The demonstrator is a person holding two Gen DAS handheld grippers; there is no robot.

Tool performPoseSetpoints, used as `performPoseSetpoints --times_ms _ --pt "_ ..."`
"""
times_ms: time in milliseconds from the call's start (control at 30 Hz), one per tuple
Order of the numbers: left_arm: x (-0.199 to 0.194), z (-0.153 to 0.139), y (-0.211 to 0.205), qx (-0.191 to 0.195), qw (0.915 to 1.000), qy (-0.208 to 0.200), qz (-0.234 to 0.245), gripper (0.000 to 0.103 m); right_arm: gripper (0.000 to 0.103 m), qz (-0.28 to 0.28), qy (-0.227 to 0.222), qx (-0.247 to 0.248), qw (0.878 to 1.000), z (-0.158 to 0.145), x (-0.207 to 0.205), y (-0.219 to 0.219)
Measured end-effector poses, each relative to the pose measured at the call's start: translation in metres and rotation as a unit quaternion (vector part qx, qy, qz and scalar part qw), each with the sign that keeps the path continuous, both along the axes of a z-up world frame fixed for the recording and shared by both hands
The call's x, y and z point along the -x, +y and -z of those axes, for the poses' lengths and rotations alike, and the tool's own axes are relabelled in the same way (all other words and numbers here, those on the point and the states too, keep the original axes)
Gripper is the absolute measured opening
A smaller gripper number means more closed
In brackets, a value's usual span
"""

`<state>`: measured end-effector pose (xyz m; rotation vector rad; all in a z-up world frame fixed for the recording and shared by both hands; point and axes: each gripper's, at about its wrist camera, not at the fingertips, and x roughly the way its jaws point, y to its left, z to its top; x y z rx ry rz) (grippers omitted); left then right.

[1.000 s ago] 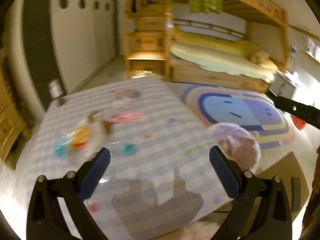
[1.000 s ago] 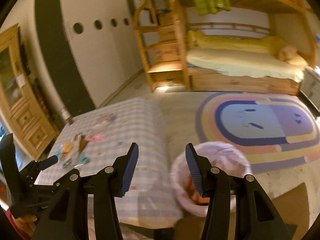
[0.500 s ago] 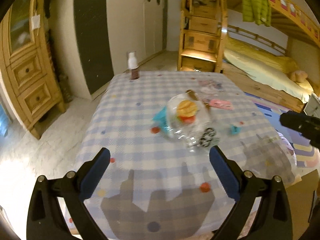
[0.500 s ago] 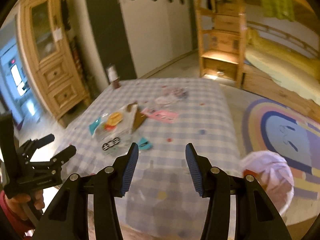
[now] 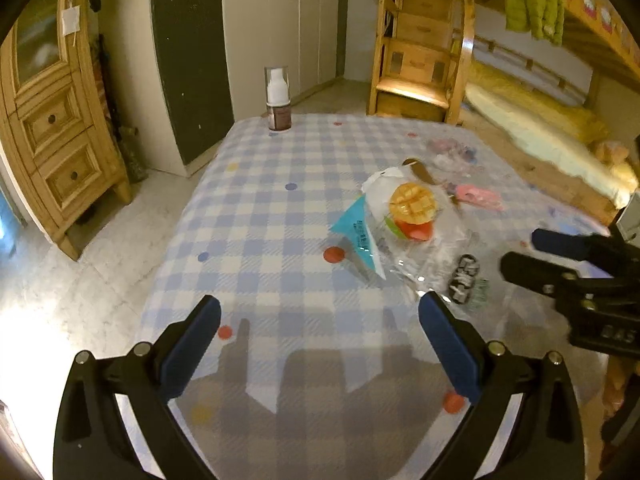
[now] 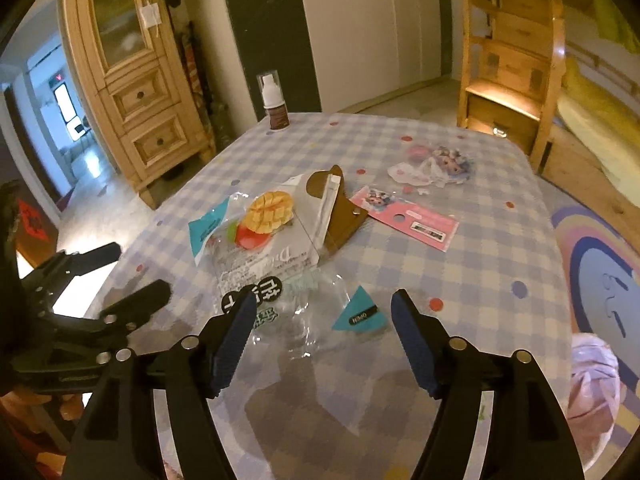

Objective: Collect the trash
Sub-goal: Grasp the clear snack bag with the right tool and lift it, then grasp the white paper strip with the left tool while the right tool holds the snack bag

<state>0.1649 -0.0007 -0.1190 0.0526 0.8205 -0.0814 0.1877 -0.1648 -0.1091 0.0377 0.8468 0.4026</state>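
Observation:
Trash lies on a blue checked tablecloth. A clear snack bag with a mango picture is in the middle, a brown card leaning on it. Behind lie a pink card and a small crumpled cartoon wrapper. A clear film with a teal corner lies below my right gripper, whose jaws are opening and touch nothing. My left gripper hovers open over the near left of the cloth, holding nothing.
A white pump bottle stands at the table's far edge. A bin with a pink liner sits on the floor at the table's right. A wooden cabinet stands left; a bunk bed with wooden steps is behind.
Both views swung left, off the bin and rug, onto the table. Both grippers came lower and nearer the snack bag. The right gripper's jaws stand wider apart.

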Motion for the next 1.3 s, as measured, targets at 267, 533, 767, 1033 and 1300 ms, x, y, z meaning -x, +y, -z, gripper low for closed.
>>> performPoseSetpoints --times_ms 267,533,767,1033,1300 --pt "-0.022 0.016 -0.017 -0.05 0.9983 0.028 0.01 0.089 0.071 -0.012 0.021 -0.011 1.0 0.013 -0.015 -0.004" --pt "-0.025 0.02 -0.01 -0.029 0.9991 0.032 0.003 0.089 0.048 -0.022 0.022 -0.043 0.999 0.008 -0.005 -0.001" --pt "-0.011 0.001 -0.001 -0.003 1.0 0.004 -0.005 0.089 0.0 -0.038 -0.01 -0.035 0.999 -0.018 0.019 0.011" --pt "0.012 -0.032 0.004 0.015 0.9993 -0.035 0.0 0.095 0.0 0.008 -0.101 -0.012 0.995 -0.06 0.043 -0.001" --pt "-0.003 -0.016 -0.033 0.018 0.9996 0.001 0.02 0.095 0.0 0.105 -0.108 0.018 0.988 -0.055 0.056 -0.051"
